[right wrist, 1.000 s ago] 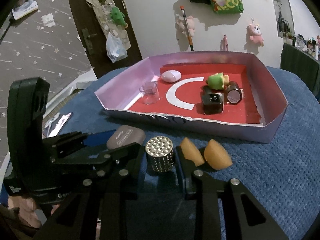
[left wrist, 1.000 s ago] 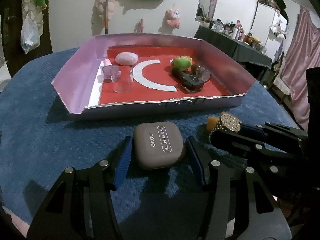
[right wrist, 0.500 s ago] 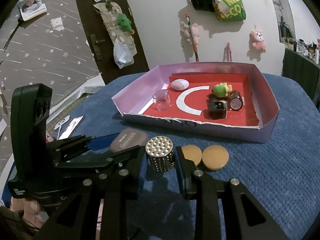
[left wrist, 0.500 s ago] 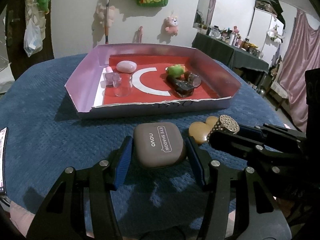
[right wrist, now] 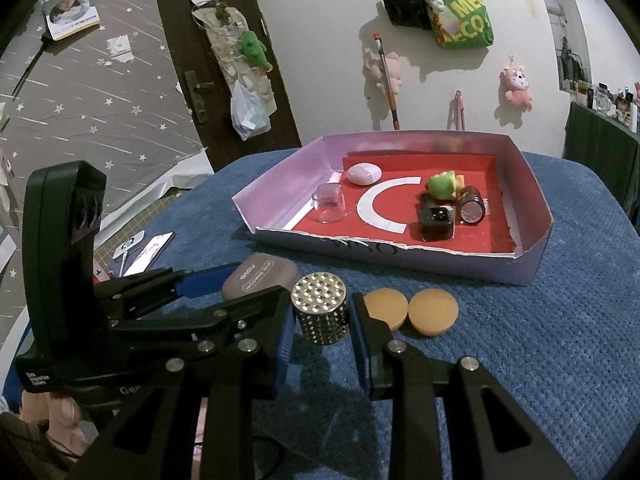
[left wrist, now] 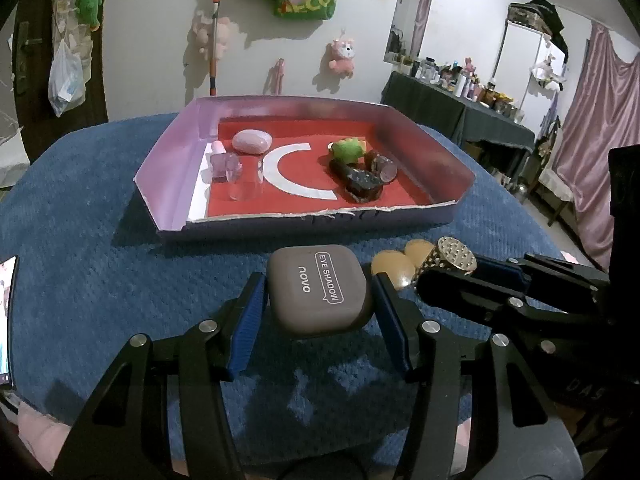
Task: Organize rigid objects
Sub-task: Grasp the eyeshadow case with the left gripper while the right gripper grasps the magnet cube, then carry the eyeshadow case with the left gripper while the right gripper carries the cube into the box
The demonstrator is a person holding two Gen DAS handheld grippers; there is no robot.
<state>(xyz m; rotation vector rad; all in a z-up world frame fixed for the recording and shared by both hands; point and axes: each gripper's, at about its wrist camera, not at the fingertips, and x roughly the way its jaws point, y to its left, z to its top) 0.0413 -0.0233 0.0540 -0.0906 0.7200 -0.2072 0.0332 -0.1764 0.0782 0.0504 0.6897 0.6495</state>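
Left gripper [left wrist: 318, 304] jaws clamped on grey eyeshadow case [left wrist: 316, 290], lifted above the blue table [left wrist: 80, 200], right gripper [right wrist: 320, 326] jaws pinching studded metal cylinder [right wrist: 320, 308], tray [right wrist: 536, 240] beyond, two tan discs [right wrist: 412, 310] beside the cylinder

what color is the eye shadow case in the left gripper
Greyish brown with white lettering, clearest in the left wrist view: eye shadow case.

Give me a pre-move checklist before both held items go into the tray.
1. Left gripper shut on eye shadow case: ok.
2. Right gripper shut on studded cylinder: ok.
3. Both items lifted off the blue cloth: cannot tell.
4. Bare red floor in tray for two more items: ok.
5. Two tan discs apart from the right jaws: not ok, the nearer disc touches.
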